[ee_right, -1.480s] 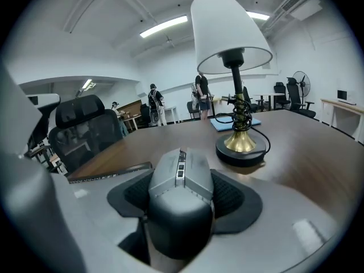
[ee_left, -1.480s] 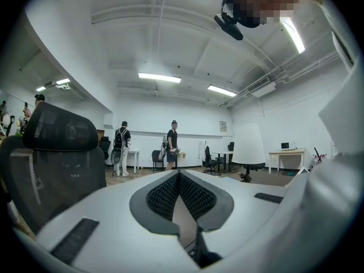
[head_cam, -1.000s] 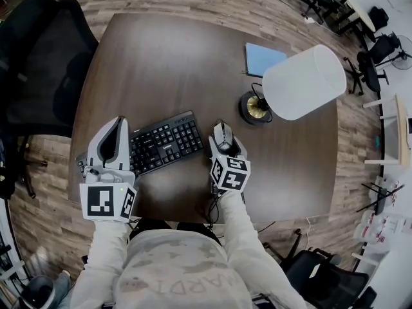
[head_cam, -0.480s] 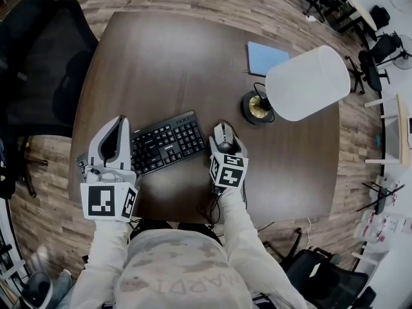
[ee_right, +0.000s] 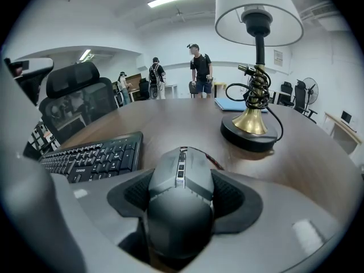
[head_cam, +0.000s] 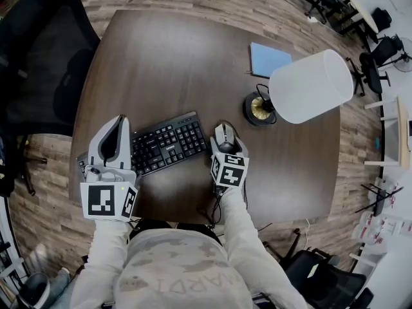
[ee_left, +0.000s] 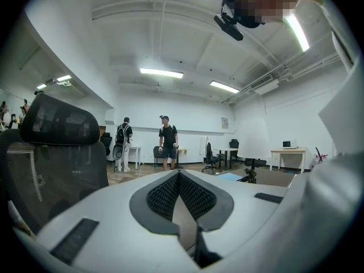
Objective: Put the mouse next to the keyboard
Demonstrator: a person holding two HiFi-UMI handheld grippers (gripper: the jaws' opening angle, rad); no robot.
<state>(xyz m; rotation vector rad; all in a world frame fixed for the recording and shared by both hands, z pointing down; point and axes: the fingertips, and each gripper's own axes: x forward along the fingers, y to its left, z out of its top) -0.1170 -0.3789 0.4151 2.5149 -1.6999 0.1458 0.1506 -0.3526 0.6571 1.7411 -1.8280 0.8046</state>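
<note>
The grey mouse (head_cam: 223, 134) (ee_right: 181, 175) sits between the jaws of my right gripper (head_cam: 223, 138) (ee_right: 182, 193), whose pads press its sides. It is low over the brown table (head_cam: 161, 63), a short gap to the right of the black keyboard (head_cam: 165, 144) (ee_right: 96, 155). I cannot tell if the mouse touches the tabletop. My left gripper (head_cam: 118, 121) (ee_left: 179, 176) hangs over the keyboard's left end, shut with nothing in it, its tips meeting.
A lamp with a white shade (head_cam: 310, 86) and brass base (head_cam: 258, 109) (ee_right: 250, 124) stands right of the mouse. A blue notebook (head_cam: 267, 58) lies behind it. A black office chair (head_cam: 38, 63) stands at the table's left. People stand far off in the room.
Almost nothing: the right gripper's marker cube has shifted slightly, while the mouse, keyboard and left gripper stay where they were.
</note>
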